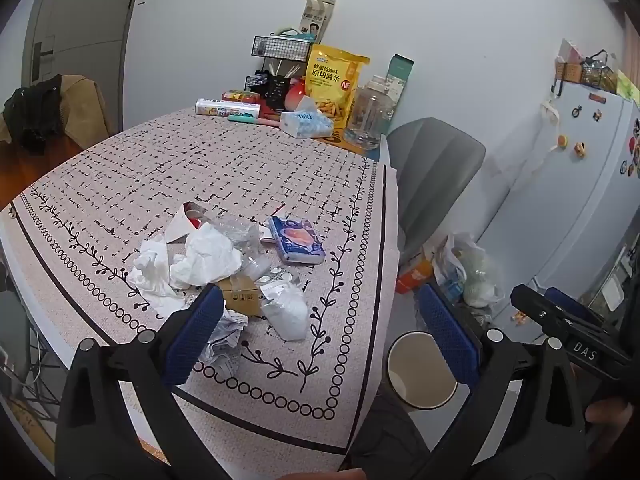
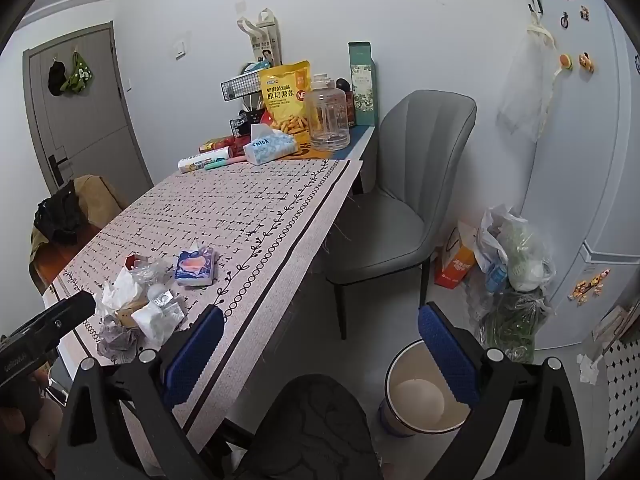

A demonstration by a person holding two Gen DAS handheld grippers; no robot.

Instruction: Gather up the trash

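A heap of trash lies near the table's front edge: crumpled white tissues (image 1: 200, 260), a small cardboard box (image 1: 240, 294), clear plastic wrap (image 1: 240, 232), a white packet (image 1: 290, 312) and a blue tissue pack (image 1: 298, 240). The same heap (image 2: 136, 308) shows at lower left in the right wrist view. My left gripper (image 1: 320, 336) hovers open just in front of the heap, holding nothing. My right gripper (image 2: 320, 356) is open and empty over the table's corner. A white bin (image 2: 420, 396) stands on the floor beside the table; the bin (image 1: 420, 376) also shows in the left wrist view.
The patterned tablecloth (image 1: 200, 160) covers the table. At the far end stand a yellow snack bag (image 1: 334, 80), a clear jar (image 1: 368, 116) and a tissue box (image 1: 306, 122). A grey chair (image 2: 400, 200) sits at the right side, with bags (image 2: 512, 256) by the fridge (image 2: 592, 160).
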